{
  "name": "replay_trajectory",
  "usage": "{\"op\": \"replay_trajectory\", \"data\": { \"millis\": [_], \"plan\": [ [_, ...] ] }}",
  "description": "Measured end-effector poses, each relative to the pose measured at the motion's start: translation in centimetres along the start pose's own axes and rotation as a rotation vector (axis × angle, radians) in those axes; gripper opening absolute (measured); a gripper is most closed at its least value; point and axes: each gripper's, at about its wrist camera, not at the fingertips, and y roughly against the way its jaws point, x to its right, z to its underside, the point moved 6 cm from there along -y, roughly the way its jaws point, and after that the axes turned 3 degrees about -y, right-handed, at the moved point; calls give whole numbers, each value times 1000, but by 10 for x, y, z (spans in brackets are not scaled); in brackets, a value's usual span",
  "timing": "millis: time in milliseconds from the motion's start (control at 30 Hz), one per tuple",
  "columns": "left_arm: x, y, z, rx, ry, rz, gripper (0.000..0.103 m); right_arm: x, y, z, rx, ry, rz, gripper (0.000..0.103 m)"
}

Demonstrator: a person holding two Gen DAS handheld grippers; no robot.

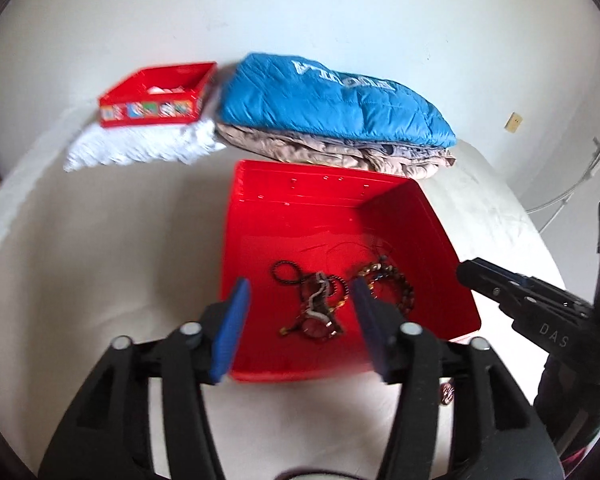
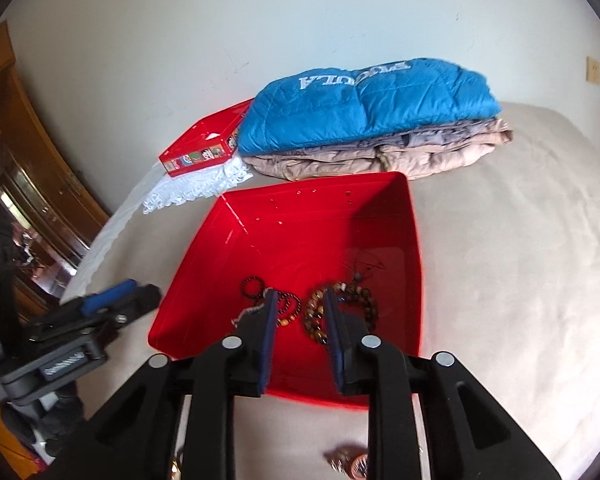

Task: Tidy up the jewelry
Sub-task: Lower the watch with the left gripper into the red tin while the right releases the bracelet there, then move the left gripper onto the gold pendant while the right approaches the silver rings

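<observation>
Your left gripper [image 1: 300, 296] hangs spread wide and empty above the near rim of the square red plastic bin [image 1: 324, 200]; your right gripper [image 2: 300, 308] is likewise parted, holding nothing, over the same bin; the tangled beaded bracelets and necklaces [image 1: 320, 300] lie on its floor; beyond sit a folded blue quilted jacket [image 1: 332, 96] and a small red printed box [image 1: 156, 94].
</observation>
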Motion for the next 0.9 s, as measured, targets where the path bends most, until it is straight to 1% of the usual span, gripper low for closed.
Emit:
{"op": "replay_trajectory", "data": {
  "millis": [33, 67, 133, 233, 333, 467, 500, 600, 767, 900],
  "plan": [
    [-1, 6, 2, 12, -3, -11, 63, 0, 3, 4, -4, 1, 10, 24],
    [-1, 12, 5, 22, -7, -22, 66, 2, 8, 10, -13, -2, 16, 24],
    [-3, 22, 12, 22, -26, -48, 66, 4, 14, 20, -27, -8, 12, 24],
    [-5, 31, 29, 2, -41, -53, 66, 11, 21, 40, -44, -18, -10, 24],
    [-6, 34, 49, -23, -59, -74, 66, 20, 24, 62, -75, -24, -9, 24],
    [-12, 26, 86, -109, -63, -67, 66, 30, 19, 93, -141, -16, 13, 24],
    [-16, 22, 99, -143, -55, -67, 66, 32, 18, 100, -155, -13, 20, 24],
    [-24, 16, 123, -186, -36, -77, 66, 39, 15, 118, -189, -20, 19, 24],
    [-38, 16, 159, -253, -1, -72, 66, 52, 16, 137, -203, -64, 1, 24],
    [-38, 21, 175, -270, 5, -68, 66, 54, 16, 143, -208, -80, -9, 24]
  ]
}}
